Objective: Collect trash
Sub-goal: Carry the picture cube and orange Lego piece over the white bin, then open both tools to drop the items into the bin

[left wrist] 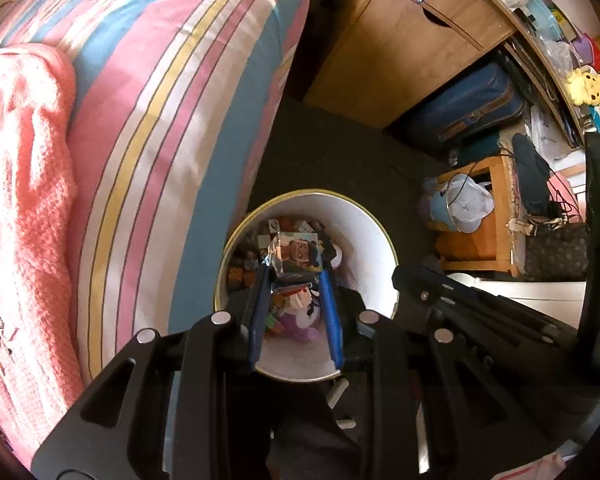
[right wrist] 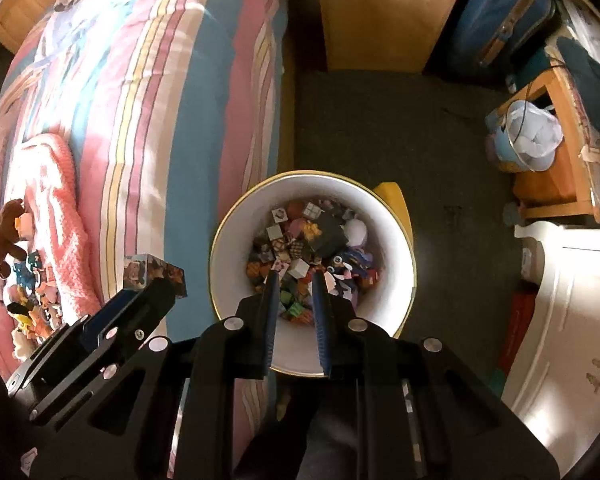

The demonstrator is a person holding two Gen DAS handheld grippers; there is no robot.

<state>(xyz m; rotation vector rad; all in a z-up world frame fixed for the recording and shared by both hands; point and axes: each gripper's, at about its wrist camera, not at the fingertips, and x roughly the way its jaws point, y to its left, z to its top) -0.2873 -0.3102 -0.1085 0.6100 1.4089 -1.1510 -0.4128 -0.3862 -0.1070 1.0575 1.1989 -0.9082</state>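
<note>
A white bin with a yellow rim (left wrist: 374,236) (right wrist: 240,224) stands on the dark carpet beside the bed, and it holds several small picture cubes and toy scraps (right wrist: 300,248). My left gripper (left wrist: 295,267) is shut on a picture-printed cube (left wrist: 296,254) and hangs above the bin's mouth. In the right wrist view that same cube (right wrist: 154,274) shows at the left gripper's (right wrist: 160,292) tip, over the bed's edge just left of the bin. My right gripper (right wrist: 296,277) hovers over the bin, open with nothing between its blue fingers (right wrist: 271,308).
A striped bed (right wrist: 148,112) with a pink blanket (left wrist: 24,168) and small toys (right wrist: 28,300) fills the left. A wooden desk (left wrist: 400,52), a blue suitcase (left wrist: 464,108), a wooden stool with a lined bucket (right wrist: 528,140) and white furniture (right wrist: 572,320) ring the carpet.
</note>
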